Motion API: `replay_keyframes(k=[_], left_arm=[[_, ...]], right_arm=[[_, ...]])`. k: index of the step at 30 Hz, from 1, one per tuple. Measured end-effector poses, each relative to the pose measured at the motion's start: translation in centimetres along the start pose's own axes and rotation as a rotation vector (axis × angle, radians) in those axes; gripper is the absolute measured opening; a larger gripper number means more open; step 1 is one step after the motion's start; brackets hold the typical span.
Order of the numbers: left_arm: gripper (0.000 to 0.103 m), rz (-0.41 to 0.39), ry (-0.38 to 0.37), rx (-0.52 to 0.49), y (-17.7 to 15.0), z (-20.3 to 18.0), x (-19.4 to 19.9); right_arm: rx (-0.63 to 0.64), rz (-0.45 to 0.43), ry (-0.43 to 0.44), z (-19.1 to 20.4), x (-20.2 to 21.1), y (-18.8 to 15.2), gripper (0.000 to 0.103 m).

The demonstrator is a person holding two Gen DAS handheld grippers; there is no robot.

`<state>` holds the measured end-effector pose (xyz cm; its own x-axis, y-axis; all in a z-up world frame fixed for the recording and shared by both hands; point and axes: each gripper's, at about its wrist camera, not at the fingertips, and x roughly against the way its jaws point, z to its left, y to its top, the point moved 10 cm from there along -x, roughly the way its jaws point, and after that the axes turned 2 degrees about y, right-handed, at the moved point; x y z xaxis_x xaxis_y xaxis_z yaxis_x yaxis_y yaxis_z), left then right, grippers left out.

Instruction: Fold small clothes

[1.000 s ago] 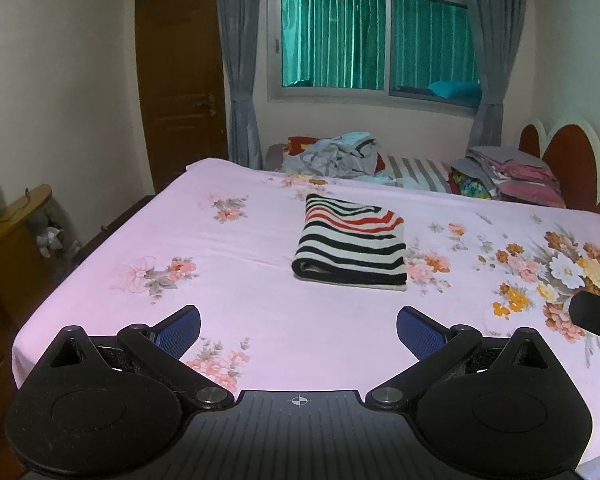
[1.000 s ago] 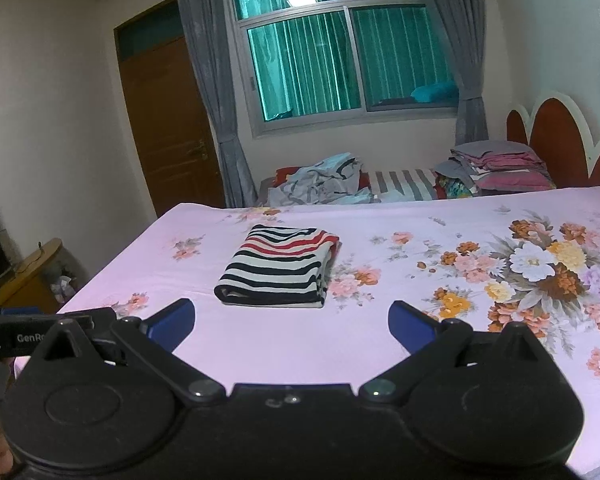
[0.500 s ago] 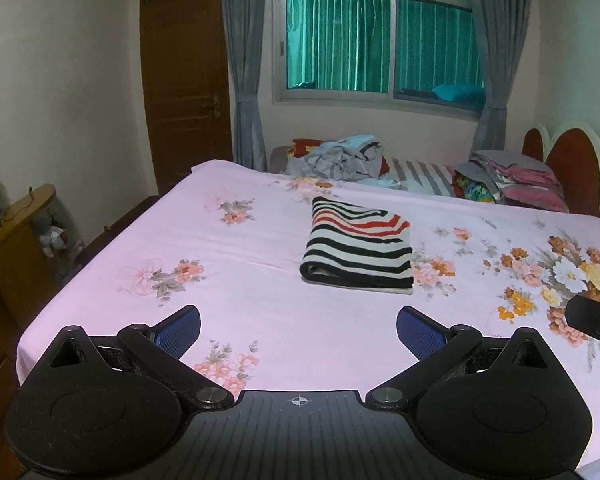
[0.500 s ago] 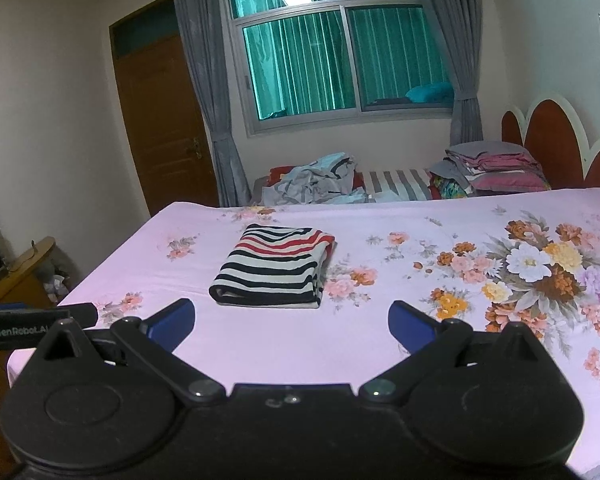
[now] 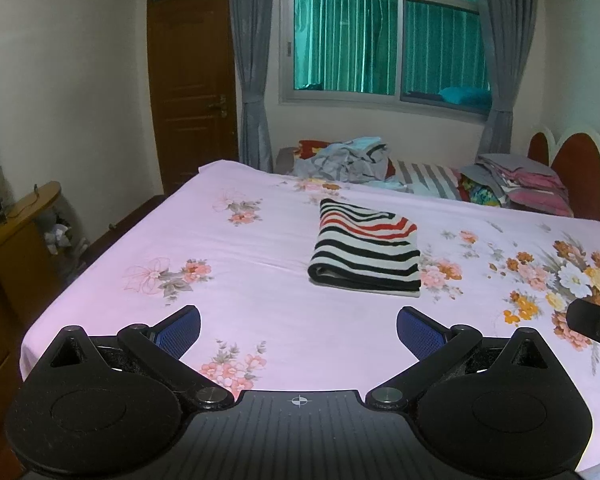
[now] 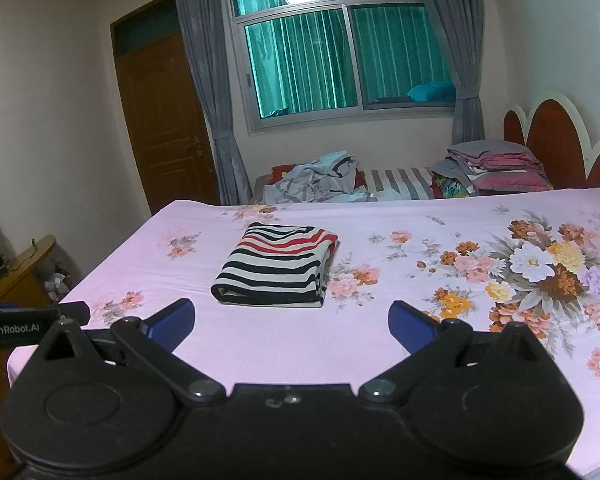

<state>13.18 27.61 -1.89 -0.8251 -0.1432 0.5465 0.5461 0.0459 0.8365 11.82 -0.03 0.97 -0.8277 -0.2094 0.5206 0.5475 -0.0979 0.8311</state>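
Observation:
A folded garment with black, white and red stripes (image 5: 366, 254) (image 6: 278, 268) lies flat in the middle of the pink floral bed sheet (image 5: 240, 264) (image 6: 420, 320). My left gripper (image 5: 298, 330) hovers open above the near part of the bed, well short of the garment, nothing between its blue pads. My right gripper (image 6: 291, 322) is open too, just in front of the garment's near edge and clear of it. The tip of the right gripper shows at the right edge of the left wrist view, and the left one at the left edge of the right wrist view.
A heap of unfolded grey and blue clothes (image 5: 346, 160) (image 6: 316, 180) lies beyond the bed's far edge, with a stack of folded pink and grey items (image 5: 524, 184) (image 6: 496, 168) by the red headboard (image 6: 552, 144). A wooden cabinet (image 5: 16, 232) stands left of the bed.
Both grippers have drawn back and risen slightly from the bed, so the striped garment looks a little farther off. Both stay open; the garment has not moved.

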Motion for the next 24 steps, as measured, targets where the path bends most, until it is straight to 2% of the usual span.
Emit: replay_keyframes(k=[24], left_arm=[[0.103, 0.012, 0.015, 0.003, -0.2, -0.1, -0.3]], right_arm=[[-0.001, 0.022, 0.017, -0.3, -1.2, 0.0, 0.103]])
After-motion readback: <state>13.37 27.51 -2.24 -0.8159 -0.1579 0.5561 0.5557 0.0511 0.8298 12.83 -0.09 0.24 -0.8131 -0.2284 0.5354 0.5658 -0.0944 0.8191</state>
